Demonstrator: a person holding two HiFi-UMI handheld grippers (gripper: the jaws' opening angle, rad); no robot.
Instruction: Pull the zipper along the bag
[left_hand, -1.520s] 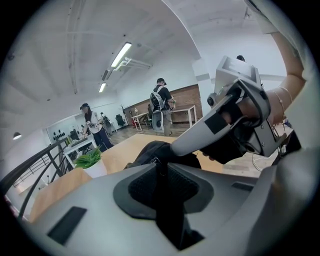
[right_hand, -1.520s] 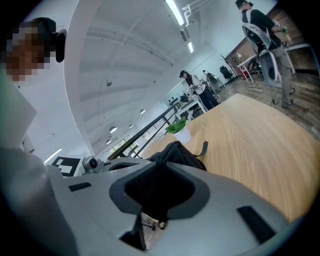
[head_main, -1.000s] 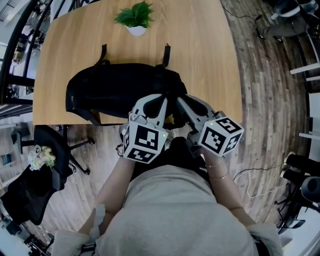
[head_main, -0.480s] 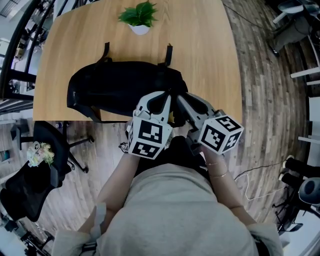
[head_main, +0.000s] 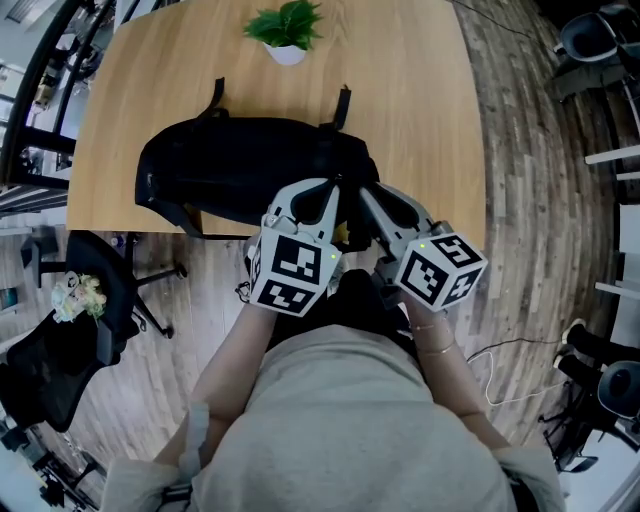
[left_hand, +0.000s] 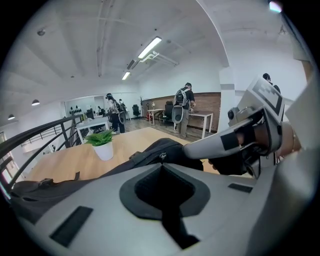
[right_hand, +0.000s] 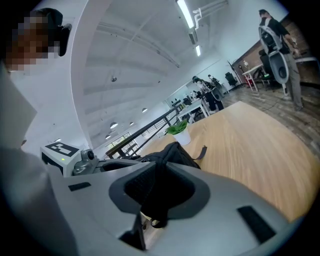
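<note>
Head view looks steeply down; 2 gripper views face across the table (head_main: 400, 100), sharing the bag (head_main: 250, 170).

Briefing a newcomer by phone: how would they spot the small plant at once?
Start at the wooden table. Beyond the black bag lying across it, near the far edge, stands the potted plant. It is the only green thing there, leafy in a small white pot, standing clear of the bag.

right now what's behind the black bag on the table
A small potted plant stands behind the black bag, apart from it, on the wooden table. Whatever lies under the bag is covered.
</note>
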